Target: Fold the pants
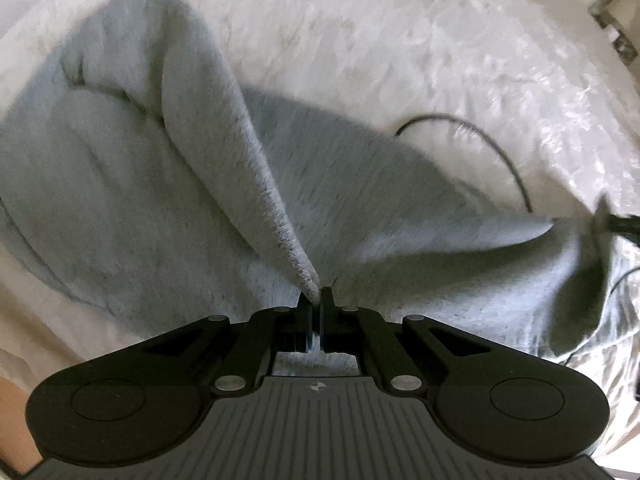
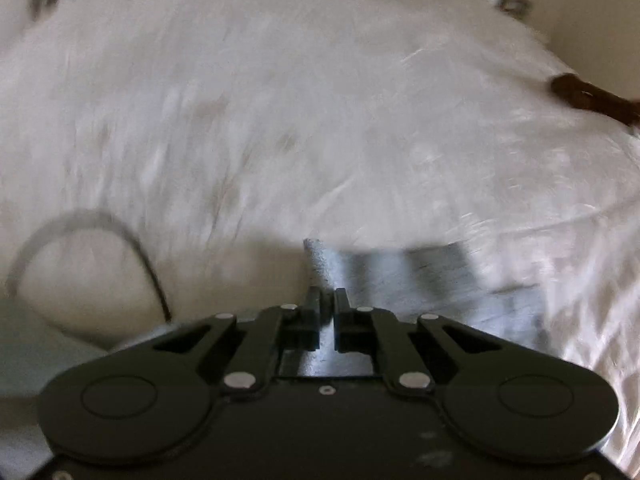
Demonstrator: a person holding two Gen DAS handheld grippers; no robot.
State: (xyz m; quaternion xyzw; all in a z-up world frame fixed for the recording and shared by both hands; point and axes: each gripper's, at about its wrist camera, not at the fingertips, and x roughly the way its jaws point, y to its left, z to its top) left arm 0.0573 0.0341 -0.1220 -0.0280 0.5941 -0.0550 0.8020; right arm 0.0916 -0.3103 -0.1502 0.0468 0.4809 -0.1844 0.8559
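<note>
Above the white bed cover (image 1: 400, 40), both the left gripper (image 1: 319, 294) and right gripper (image 2: 329, 296) pinch the grey pants (image 1: 120, 168), so they should travel level together for an even fold.

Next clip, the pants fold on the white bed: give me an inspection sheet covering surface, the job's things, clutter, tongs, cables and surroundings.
Surface: white bedsheet, wrinkled and glossy.
Job's things: grey pants, partly lifted off the sheet, one fold ridge rising to the left tongs; the rest lies spread and rumpled.
Clutter: dark brown object near the bed's far edge, too blurred to identify.
Tongs: left tongs shut on a pinch of the pants; right tongs shut on another grey edge of them.
Cables: thin dark cable looping over the sheet beside the pants.
Surroundings: pale wall beyond the bed; both views motion-blurred.
</note>
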